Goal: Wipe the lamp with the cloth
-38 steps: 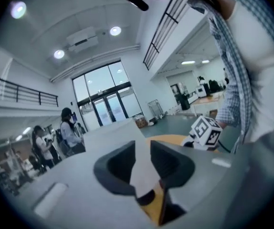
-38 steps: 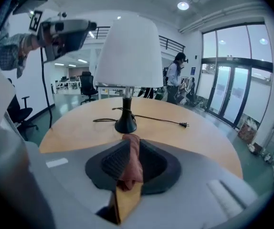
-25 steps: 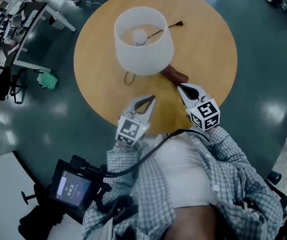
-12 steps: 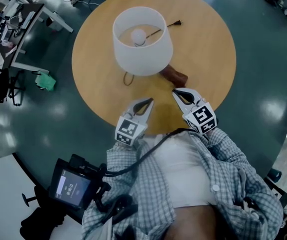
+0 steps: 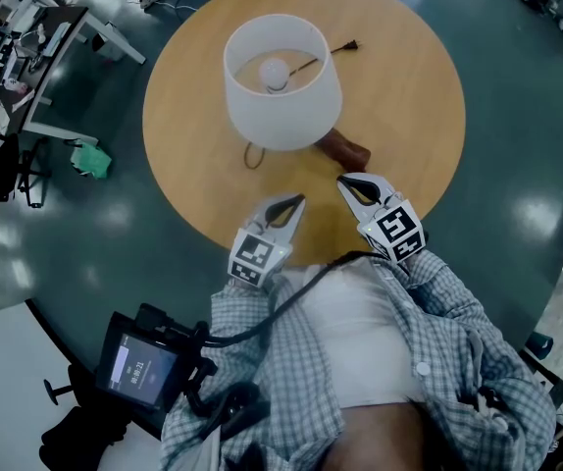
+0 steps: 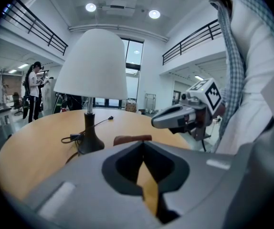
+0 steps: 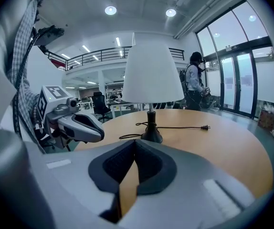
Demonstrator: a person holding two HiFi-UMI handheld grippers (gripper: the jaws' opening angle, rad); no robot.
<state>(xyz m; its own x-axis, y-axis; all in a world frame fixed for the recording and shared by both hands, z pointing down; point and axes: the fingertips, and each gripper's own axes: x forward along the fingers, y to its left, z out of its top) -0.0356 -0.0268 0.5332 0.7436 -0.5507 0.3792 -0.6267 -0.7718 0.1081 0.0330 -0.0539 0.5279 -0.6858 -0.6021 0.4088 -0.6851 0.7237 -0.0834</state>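
**Head view.** The round wooden table point(image 5: 409, 86) carries the lamp point(image 5: 281, 81). It stands upright, with the bulb point(image 5: 276, 69) showing inside the white shade point(image 5: 296, 116). Its cord point(image 5: 326, 55) runs to the far side of the table. The brown cloth point(image 5: 345, 148) lies flat on the table, just beside the near right edge of the shade.

The left tool point(image 5: 298, 199) and the right tool point(image 5: 343, 181) hover over the near edge of the table. Both point toward the lamp, and both have their jaws closed on nothing. A second ago the right tool's tip was just at the near end of the cloth. It has since drawn back toward the person and sideways toward the left tool, so it is now near the cloth but apart from it. The left tool has barely shifted. The lamp and cloth lie where they were.

**Left gripper view.** The left tool's jaws meet tip to tip with nothing between them. Beyond the tips the cloth rests on the table, to the right of the lamp's dark base point(image 6: 89, 144). The right tool hangs above the table at the right, also closed.

**Right gripper view.** The right tool's jaws are pressed together and hold nothing. The lamp stands straight ahead, and its cord trails right to the plug point(image 7: 205, 127). The left tool shows at the left. A person point(image 7: 194, 78) stands in the background past the shade.
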